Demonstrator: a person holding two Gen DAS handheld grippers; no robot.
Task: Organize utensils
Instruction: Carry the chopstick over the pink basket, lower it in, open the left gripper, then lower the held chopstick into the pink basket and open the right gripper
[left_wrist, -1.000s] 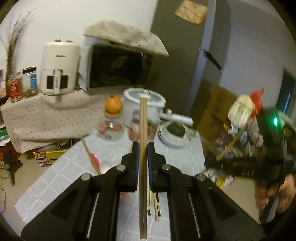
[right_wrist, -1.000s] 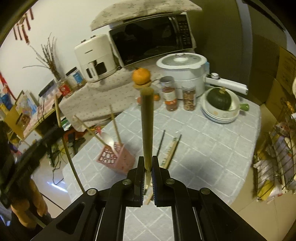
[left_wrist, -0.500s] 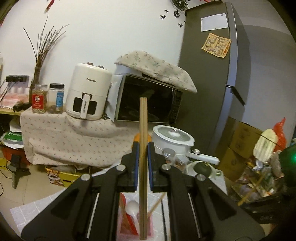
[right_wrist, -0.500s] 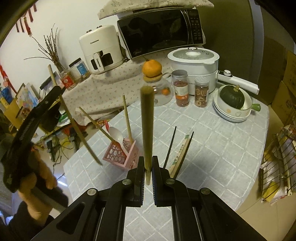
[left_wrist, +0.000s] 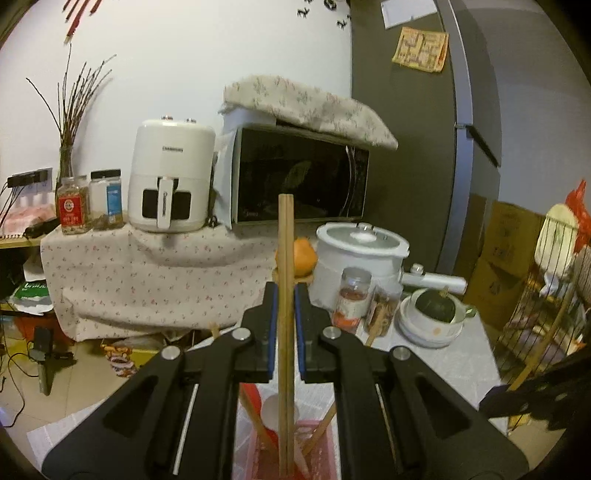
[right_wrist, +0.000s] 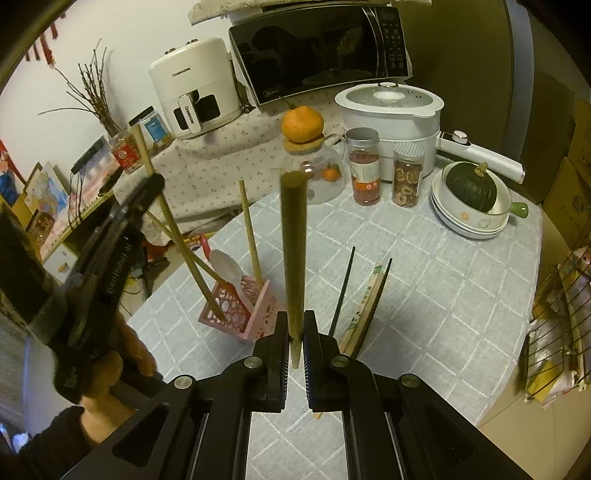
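Right wrist: two spice jars (right_wrist: 364, 166), two black chopsticks (right_wrist: 343, 291), one pink holder (right_wrist: 240, 310).

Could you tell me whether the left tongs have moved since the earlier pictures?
Yes: the left tongs came in toward the pink lattice utensil basket, their wooden chopstick now dipping into it.

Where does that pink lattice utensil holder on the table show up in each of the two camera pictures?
Left wrist view: pink lattice utensil holder at the bottom centre, mostly hidden behind the gripper.
Right wrist view: holder left of centre on the grey checked tablecloth.
Shared landmark: the orange tangerine, behind the holder in both.
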